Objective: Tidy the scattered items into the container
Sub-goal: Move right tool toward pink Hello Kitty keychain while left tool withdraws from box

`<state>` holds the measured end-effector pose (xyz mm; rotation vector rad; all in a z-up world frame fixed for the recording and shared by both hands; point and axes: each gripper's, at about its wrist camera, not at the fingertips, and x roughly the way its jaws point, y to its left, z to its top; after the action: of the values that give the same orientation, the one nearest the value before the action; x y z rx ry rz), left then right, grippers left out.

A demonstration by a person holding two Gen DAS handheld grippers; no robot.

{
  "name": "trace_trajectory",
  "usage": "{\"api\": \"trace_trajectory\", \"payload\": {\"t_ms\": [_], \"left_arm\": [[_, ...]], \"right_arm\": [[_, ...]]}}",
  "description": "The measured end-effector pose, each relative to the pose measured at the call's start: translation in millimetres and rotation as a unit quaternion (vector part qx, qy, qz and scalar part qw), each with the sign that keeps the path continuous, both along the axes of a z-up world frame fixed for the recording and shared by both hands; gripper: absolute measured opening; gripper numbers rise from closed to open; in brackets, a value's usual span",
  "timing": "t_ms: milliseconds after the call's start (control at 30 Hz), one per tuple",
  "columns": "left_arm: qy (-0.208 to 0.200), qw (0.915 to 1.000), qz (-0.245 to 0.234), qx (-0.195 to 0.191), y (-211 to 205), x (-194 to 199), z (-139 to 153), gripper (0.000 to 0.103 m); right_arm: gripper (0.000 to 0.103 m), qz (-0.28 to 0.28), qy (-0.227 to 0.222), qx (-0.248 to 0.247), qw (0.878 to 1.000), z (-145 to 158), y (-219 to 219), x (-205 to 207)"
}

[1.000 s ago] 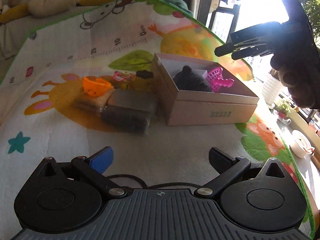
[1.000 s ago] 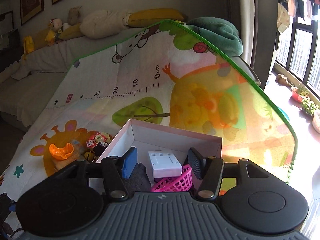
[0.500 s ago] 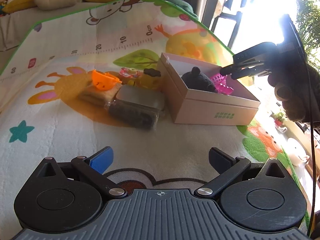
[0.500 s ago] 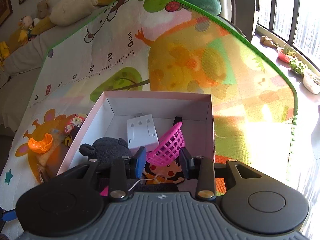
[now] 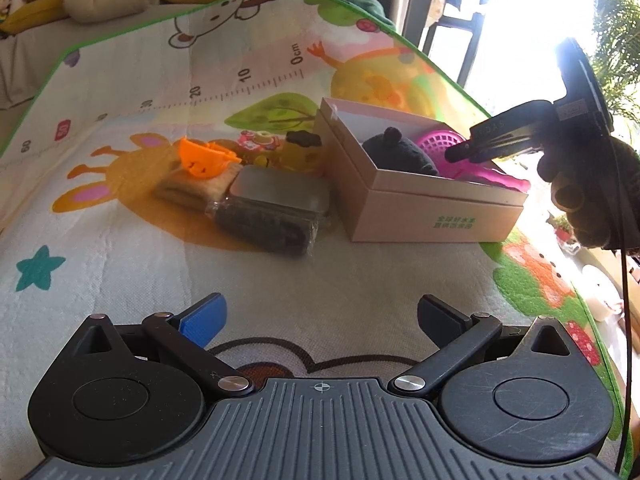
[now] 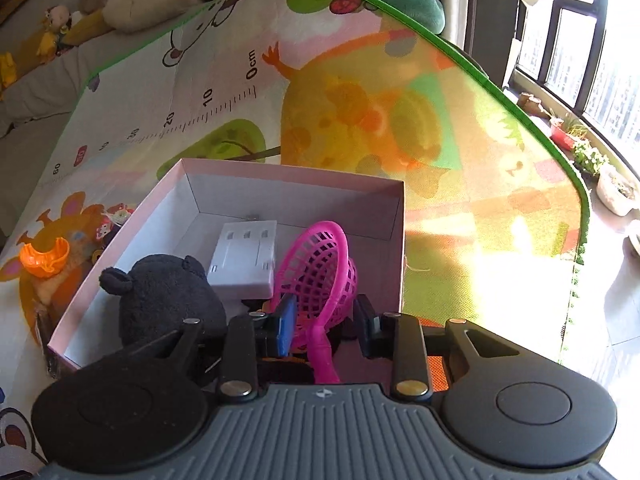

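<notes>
Since a second ago your right gripper (image 6: 324, 326) has come lower into the box (image 5: 436, 218), and its jaws have been closing, with the pink basket (image 6: 320, 276) between them; whether the pads already press on it, I cannot tell. Your left gripper (image 5: 320, 316) hangs over the play mat (image 5: 120, 184), released wide and empty. On the mat, left of the box, you have the scattered items: a grey tin (image 5: 280, 192), a dark packet (image 5: 266, 230), an orange toy (image 5: 202, 156). Inside the box lie a black plush (image 6: 168, 292), a white block (image 6: 246, 258) and the basket, tilted against the right wall.
</notes>
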<state>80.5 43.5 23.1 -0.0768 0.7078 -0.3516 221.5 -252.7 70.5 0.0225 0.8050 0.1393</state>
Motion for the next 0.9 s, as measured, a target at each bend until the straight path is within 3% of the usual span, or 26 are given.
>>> {"api": "trace_trajectory", "payload": {"t_ms": [233,333,433,500,700,900], "left_arm": [[0.002,0.9995,0.033,0.003,11.0,-3.9,-3.0,0.103],[0.006,0.9994,0.033,-0.005,15.3,-7.1,-5.4,0.103],[0.005,0.9995,0.031,-0.009,15.4,-8.5,-5.1,0.103],[0.003,0.9995,0.028,-0.014,15.5,-9.8,-3.3,0.103],[0.005,0.9993,0.034,-0.013,17.4,-9.6,-3.0,0.103],[0.008,0.999,0.042,-0.011,24.9,-12.2,-5.8,0.103]], "right_arm": [[0.031,0.034,-0.039,0.017,0.999,34.4,6.9,-24.2],[0.03,0.03,-0.003,0.015,0.999,24.4,4.7,-24.4],[0.024,0.016,0.02,-0.03,0.999,6.4,12.2,-17.3],[0.019,0.007,0.037,-0.028,0.999,-3.5,12.6,-6.8],[0.012,0.0,0.036,-0.049,0.998,-17.3,25.2,34.3],[0.016,-0.011,0.055,0.003,0.998,-11.6,2.9,47.5]]}}
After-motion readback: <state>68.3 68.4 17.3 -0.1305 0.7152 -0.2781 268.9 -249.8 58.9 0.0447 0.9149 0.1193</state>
